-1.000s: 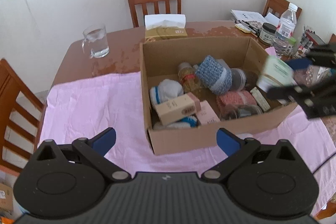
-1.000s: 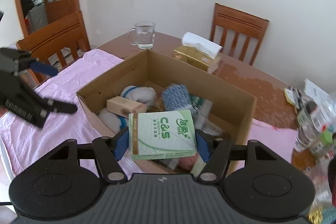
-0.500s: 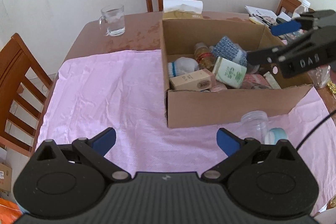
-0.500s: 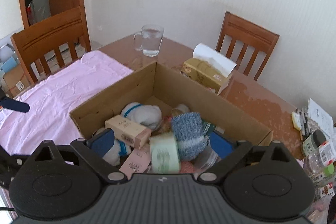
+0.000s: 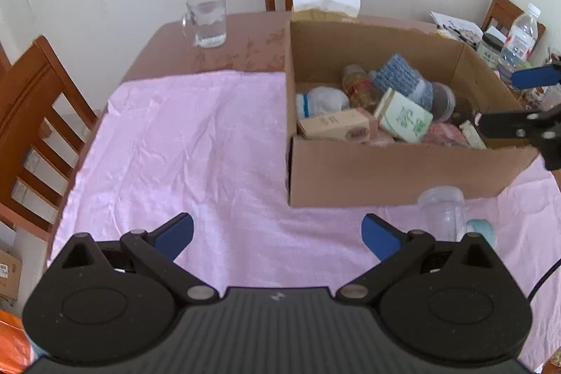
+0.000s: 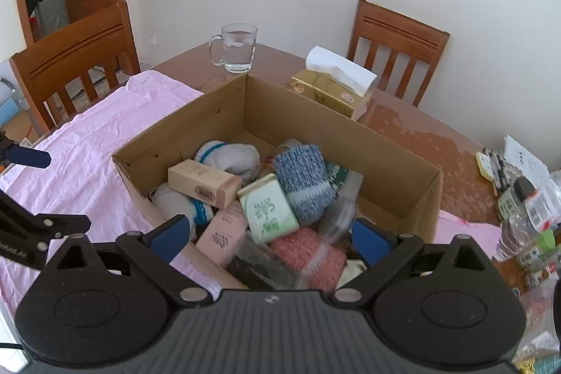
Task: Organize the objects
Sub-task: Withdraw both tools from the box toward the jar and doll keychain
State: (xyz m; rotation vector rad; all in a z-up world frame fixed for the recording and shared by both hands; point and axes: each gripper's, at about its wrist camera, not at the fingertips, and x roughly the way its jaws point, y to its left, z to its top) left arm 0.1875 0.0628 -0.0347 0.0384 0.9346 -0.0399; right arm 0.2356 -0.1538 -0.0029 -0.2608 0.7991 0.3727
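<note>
An open cardboard box point(image 5: 385, 177) point(image 6: 315, 114) on the pink cloth holds socks, small cartons, jars and knitted cloths. The green tissue pack point(image 5: 403, 116) point(image 6: 268, 207) lies tilted among them, leaning on the blue knitted cloth point(image 6: 303, 184). My right gripper point(image 6: 270, 232) point(image 5: 508, 100) hovers over the box's near right corner, its jaws opening with nothing between them. Over bare cloth to the left of the box, my left gripper point(image 5: 277, 235) point(image 6: 49, 188) stands open and empty. A clear plastic jar point(image 5: 443, 214) lies on the cloth just in front of the box.
A glass mug point(image 5: 207, 20) and a gold tissue box point(image 6: 333, 86) stand on the bare wood behind the box. Bottles and jars point(image 5: 519, 37) crowd the table's right end. Wooden chairs point(image 5: 31, 114) ring the table. The pink cloth point(image 5: 196, 135) spreads left of the box.
The right gripper opened and let go of the green tissue pack, which dropped into the box. The left gripper drew back from the box, bringing the clear jar into its view.
</note>
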